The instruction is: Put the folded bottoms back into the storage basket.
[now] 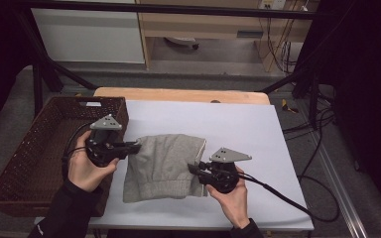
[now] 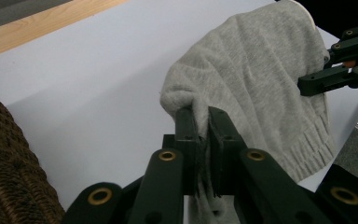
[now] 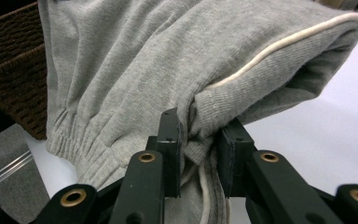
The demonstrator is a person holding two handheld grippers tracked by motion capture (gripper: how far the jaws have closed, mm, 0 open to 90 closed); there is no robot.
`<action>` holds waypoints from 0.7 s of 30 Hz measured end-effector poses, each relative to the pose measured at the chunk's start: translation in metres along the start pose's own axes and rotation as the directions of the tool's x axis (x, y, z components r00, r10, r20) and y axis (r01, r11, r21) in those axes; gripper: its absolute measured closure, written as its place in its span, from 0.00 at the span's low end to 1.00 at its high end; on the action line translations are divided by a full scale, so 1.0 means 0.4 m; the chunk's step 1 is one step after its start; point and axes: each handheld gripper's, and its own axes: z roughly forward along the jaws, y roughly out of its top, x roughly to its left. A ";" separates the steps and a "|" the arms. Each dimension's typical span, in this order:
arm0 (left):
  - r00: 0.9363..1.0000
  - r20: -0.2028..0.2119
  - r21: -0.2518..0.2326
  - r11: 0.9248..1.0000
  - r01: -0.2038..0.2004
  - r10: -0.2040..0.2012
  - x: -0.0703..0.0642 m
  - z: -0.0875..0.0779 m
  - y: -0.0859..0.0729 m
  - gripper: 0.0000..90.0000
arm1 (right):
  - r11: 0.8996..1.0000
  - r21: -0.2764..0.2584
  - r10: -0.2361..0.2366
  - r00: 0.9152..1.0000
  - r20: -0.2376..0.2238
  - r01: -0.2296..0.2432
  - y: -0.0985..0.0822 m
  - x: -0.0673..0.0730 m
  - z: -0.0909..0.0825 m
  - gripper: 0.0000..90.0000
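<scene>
A folded grey knit garment (image 1: 161, 167) with ribbed cuffs lies on the white table sheet (image 1: 238, 129), its upper part lifted between the two grippers. My left gripper (image 1: 135, 147) is shut on the garment's left edge; in the left gripper view the cloth (image 2: 256, 79) is pinched between the jaws (image 2: 203, 122). My right gripper (image 1: 194, 167) is shut on the right edge, where a thick fold with a white piped seam (image 3: 270, 46) bunches between its jaws (image 3: 200, 128). A hand holds each gripper.
A dark brown wicker basket (image 1: 30, 153) stands at the table's left side, right beside my left hand. A wooden strip (image 1: 178, 94) borders the table's far edge. Cables (image 1: 287, 198) trail off to the right.
</scene>
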 end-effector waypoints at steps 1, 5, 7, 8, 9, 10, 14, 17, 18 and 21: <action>1.000 0.001 0.000 1.000 0.002 -0.002 0.002 -0.003 0.000 0.93 | 1.000 -0.002 0.001 1.000 0.000 -0.001 0.002 0.002 0.001 0.82; 1.000 -0.003 -0.002 1.000 0.001 -0.001 0.010 -0.013 0.002 0.93 | 1.000 -0.003 -0.005 1.000 -0.002 0.005 0.011 0.009 0.006 0.82; 1.000 -0.002 -0.003 1.000 0.002 -0.002 0.013 -0.019 0.004 0.93 | 1.000 -0.006 -0.011 1.000 -0.004 0.011 0.017 0.012 0.009 0.82; 1.000 -0.003 -0.005 1.000 0.003 -0.003 0.015 -0.023 0.005 0.93 | 1.000 -0.008 -0.012 1.000 -0.004 0.012 0.019 0.013 0.010 0.82; 1.000 -0.002 -0.007 1.000 0.002 -0.002 0.016 -0.026 0.006 0.93 | 1.000 -0.010 -0.014 1.000 -0.004 0.014 0.021 0.013 0.012 0.82; 1.000 -0.002 -0.008 1.000 0.002 -0.002 0.018 -0.029 0.007 0.93 | 1.000 -0.011 -0.013 1.000 -0.006 0.013 0.024 0.014 0.013 0.82; 1.000 -0.006 -0.008 1.000 0.004 -0.004 0.025 -0.038 0.009 0.93 | 1.000 -0.015 -0.019 1.000 -0.008 0.019 0.034 0.020 0.017 0.82; 1.000 -0.006 -0.012 1.000 0.007 -0.007 0.029 -0.044 0.009 0.93 | 1.000 -0.015 -0.026 1.000 -0.008 0.026 0.041 0.024 0.021 0.82; 1.000 -0.006 -0.012 1.000 0.007 -0.007 0.030 -0.046 0.010 0.93 | 1.000 -0.016 -0.023 1.000 -0.009 0.023 0.043 0.025 0.022 0.82; 1.000 -0.003 -0.015 1.000 0.007 -0.007 0.032 -0.053 0.014 0.93 | 1.000 -0.019 -0.025 1.000 -0.010 0.024 0.047 0.026 0.024 0.82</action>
